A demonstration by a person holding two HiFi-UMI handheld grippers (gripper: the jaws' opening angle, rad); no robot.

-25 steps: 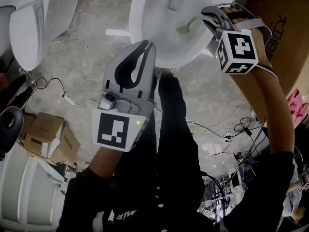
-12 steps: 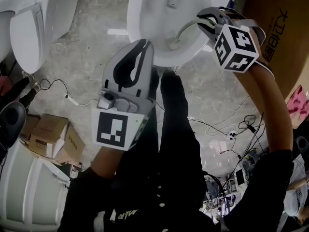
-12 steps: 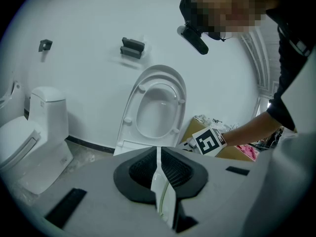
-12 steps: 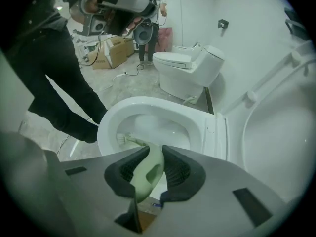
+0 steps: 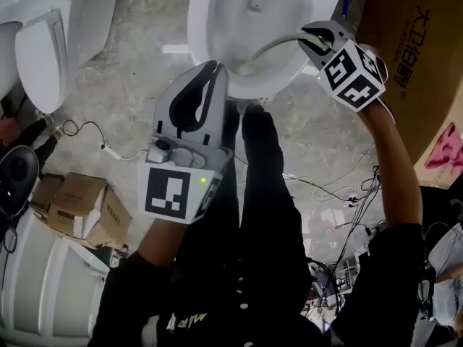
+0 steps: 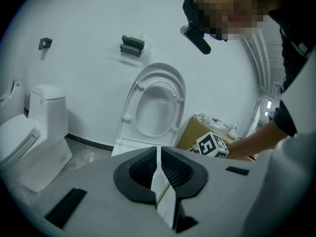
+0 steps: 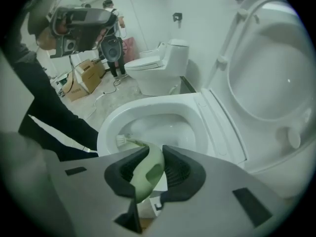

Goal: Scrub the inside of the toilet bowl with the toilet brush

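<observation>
Toilet brush: one, pale green, its bristle end against the inner near wall of the toilet bowl and hard to make out from the head view. The bowl's far side is cut off. There are two hand-held grippers. The left hand-held gripper hangs over the bowl's near rim, clenched and empty. The right hand-held gripper, at the bowl's right rim, clamps the brush's curved handle.
</observation>
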